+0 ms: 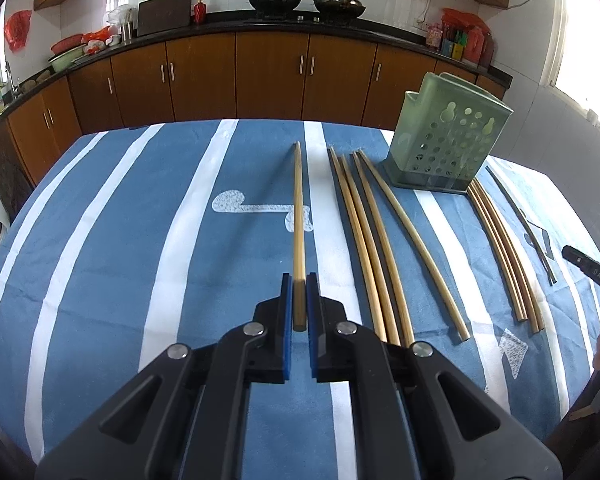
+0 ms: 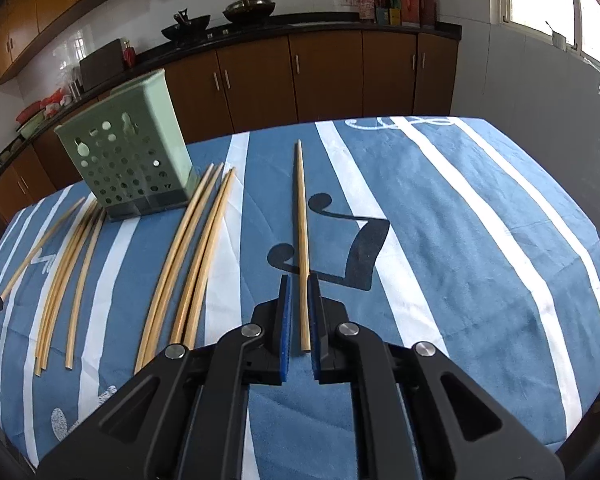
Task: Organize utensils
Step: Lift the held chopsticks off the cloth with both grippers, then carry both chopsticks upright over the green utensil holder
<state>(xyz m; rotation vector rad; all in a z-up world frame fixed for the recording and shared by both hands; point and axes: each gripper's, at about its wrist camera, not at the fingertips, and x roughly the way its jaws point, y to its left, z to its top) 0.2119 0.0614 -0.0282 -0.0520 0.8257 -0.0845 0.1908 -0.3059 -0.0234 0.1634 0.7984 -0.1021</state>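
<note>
Holding one chopstick [image 1: 298, 216] near its thick end, the left claw [image 1: 299, 280] was pinched tight on it, left of the green holder [image 1: 448, 140]. The right claw [image 2: 299, 280] stood a little spread around another chopstick [image 2: 302, 240], right of the holder, pads not pressing. Both sticks looked light, stiff and smooth, so a thick-end grip seemed best.

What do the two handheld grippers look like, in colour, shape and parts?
In both wrist views the left gripper and the right gripper look alike: matte black bodies with angular linkage arms, triangular cut-outs and round silver pivot pins. Each finger carries a flat blue pad. No cables or sleeves show.
</note>
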